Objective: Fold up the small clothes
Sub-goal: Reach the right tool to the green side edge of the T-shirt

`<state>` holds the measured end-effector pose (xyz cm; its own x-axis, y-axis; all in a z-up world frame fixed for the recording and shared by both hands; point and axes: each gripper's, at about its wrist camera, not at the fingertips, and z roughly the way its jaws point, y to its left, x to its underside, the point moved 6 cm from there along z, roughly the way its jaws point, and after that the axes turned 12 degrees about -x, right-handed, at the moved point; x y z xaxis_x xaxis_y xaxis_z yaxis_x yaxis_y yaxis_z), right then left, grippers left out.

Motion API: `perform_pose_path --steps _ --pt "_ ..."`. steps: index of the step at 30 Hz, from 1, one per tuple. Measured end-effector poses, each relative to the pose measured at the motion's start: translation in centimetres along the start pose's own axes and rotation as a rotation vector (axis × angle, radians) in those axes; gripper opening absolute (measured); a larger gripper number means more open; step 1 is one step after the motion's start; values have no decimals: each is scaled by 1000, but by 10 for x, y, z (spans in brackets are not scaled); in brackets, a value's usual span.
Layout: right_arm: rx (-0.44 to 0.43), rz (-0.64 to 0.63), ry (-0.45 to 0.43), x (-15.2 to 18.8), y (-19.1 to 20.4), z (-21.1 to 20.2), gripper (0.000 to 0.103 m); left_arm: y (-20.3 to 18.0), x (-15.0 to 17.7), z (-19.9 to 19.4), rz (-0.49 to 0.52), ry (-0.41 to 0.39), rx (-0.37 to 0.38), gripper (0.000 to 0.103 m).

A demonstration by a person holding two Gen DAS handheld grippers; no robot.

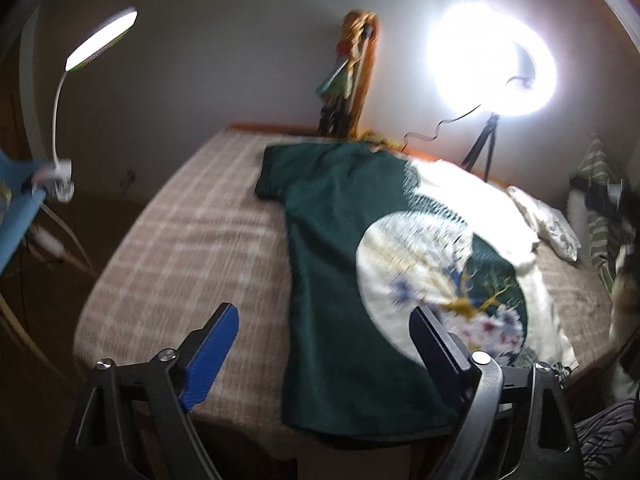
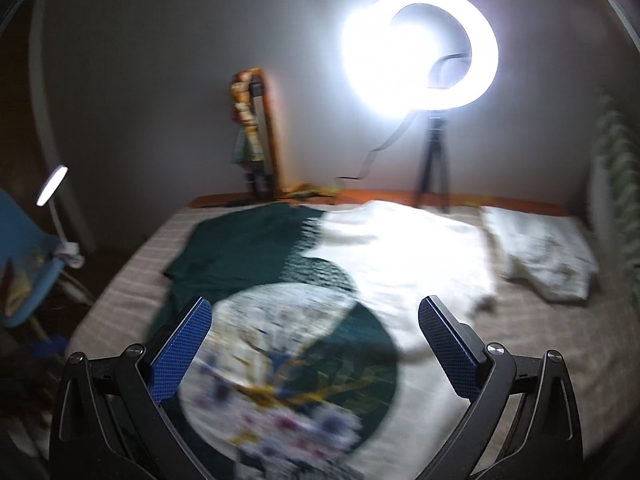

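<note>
The left hand-held gripper (image 1: pixel 324 320) hangs with its jaws spread wide and empty over the near edge of the green-and-white T-shirt (image 1: pixel 332 248), which lies flat on the checked bed cover (image 1: pixel 192 240). The right hand-held gripper (image 2: pixel 316 320), equally wide and empty, hovers above the shirt's round printed motif (image 2: pixel 280 364). Dark green covers the shirt's left side, white its right. A crumpled white garment (image 2: pixel 540 256) lies further right. Motion blur smears the print's details.
</note>
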<state>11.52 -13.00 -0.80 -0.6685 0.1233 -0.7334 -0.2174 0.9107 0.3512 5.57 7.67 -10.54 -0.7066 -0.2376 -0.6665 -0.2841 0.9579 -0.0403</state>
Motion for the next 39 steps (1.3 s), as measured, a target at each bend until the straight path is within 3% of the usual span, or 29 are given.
perform_pose_path --steps 4,10,15,18,22,29,35,39 --pt "-86 -58 60 -25 31 48 103 13 14 20 -20 73 -9 74" --pt "-244 14 162 -51 68 123 100 25 38 43 -45 174 25 64" --pt "-253 -16 206 -62 93 183 99 22 51 56 -31 233 56 51" --pt "-277 -28 257 -65 107 224 94 18 55 61 -29 255 77 49" --pt "-265 -14 321 -64 124 286 93 9 58 69 -15 286 105 41" --pt "-218 -51 435 -42 153 377 91 3 54 76 -5 295 122 41" --pt "-138 -115 522 -18 167 428 90 2 50 80 6 289 110 36" --pt "-105 -174 563 -7 168 439 90 1 49 81 4 285 114 32"
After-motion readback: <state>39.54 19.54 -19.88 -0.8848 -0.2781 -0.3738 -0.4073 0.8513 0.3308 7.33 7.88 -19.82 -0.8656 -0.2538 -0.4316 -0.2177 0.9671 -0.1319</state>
